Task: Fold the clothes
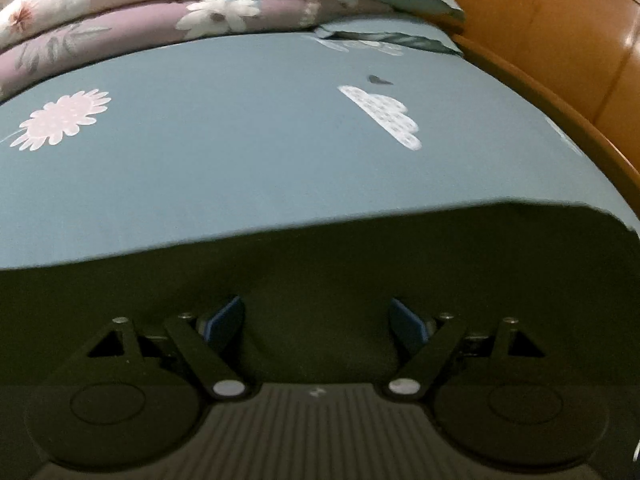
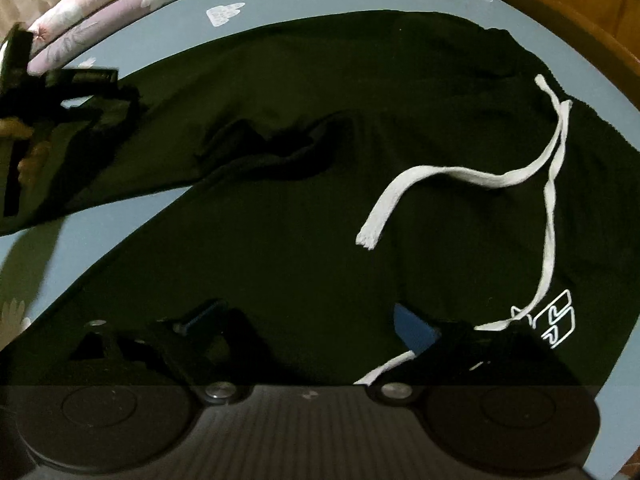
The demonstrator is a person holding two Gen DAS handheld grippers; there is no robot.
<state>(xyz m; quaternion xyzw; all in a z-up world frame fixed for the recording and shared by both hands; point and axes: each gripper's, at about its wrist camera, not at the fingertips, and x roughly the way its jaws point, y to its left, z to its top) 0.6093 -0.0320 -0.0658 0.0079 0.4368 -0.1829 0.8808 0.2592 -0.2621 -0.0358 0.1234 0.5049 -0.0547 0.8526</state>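
While both claws, left and right, gape, dark trousers lie between their fingers.

free: blue sheet beyond trousers | blocked: folded quilts, probably headboard

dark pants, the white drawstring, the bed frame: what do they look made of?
Dark pants: soft matte knit, probably cotton jersey or fleece; they sag into folds without shine.
White drawstring: flat woven cord, likely cotton; its end is frayed.
Bed frame: orange-brown wood or veneer, glossy, with light glare.
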